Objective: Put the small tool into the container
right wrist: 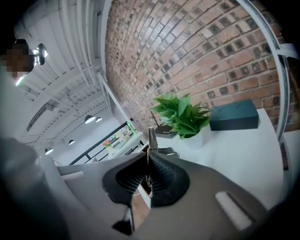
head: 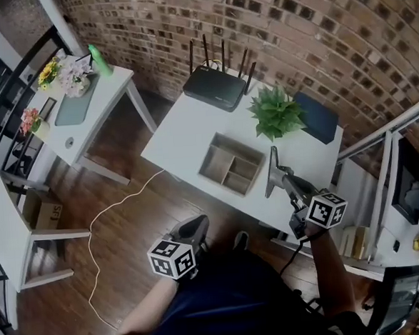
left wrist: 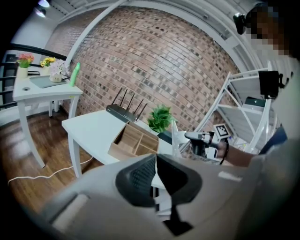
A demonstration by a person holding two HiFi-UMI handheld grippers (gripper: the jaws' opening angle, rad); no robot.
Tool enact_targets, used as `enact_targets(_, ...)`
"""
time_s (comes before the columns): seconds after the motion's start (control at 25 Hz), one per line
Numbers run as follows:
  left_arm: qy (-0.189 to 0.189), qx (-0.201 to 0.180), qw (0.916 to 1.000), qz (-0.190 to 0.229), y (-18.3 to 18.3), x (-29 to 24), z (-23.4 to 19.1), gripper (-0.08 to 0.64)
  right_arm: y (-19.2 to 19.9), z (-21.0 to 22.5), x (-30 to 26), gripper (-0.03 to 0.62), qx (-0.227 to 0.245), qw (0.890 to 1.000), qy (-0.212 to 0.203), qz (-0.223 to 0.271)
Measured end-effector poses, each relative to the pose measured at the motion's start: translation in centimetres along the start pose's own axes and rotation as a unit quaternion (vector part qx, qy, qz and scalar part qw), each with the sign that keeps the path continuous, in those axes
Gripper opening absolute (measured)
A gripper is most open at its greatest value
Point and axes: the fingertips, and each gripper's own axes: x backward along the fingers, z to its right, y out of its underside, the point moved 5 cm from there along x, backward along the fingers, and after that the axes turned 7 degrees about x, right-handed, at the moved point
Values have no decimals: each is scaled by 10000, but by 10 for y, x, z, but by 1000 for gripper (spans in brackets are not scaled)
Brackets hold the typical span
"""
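Observation:
The wooden container (head: 207, 157), split into compartments, sits on the white table (head: 182, 133) near its front edge. My right gripper (head: 288, 180) hovers just right of it, shut on the small tool (head: 272, 170), a thin metal piece pointing up and away from the jaws. In the right gripper view the small tool (right wrist: 152, 137) sticks out from between the closed pads. The left gripper view shows the container (left wrist: 133, 140) ahead and the tool (left wrist: 174, 138) held beside it. My left gripper (head: 196, 228) hangs low in front of the table, shut and holding nothing.
A black router (head: 215, 87) stands at the table's back edge, a potted plant (head: 276, 112) and a dark flat box (head: 318, 118) at back right. A second white desk (head: 94, 100) is far left, a white cable (head: 119, 205) lies on the floor, and metal shelving (head: 400, 185) stands right.

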Motion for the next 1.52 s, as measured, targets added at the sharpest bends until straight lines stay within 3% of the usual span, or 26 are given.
enact_targets(0.36,-332,205,9987,316,-3,28,-21,5,-28,-44,-55,15,380,9982,-241,383)
enact_targets(0.6,-584,333,9965,488,-3,50,-37,5,-26,-62,-102,15,502,9981,-208,304)
enact_targets(1.0,-892,537,9926,622,0,80,-64,5,0,-75,-158,15,697,9974,80,132)
enact_targets(1.52,-820,512,9939,521,-6,89,-82,5,49,-66,-192,15,862,9936,632,-359)
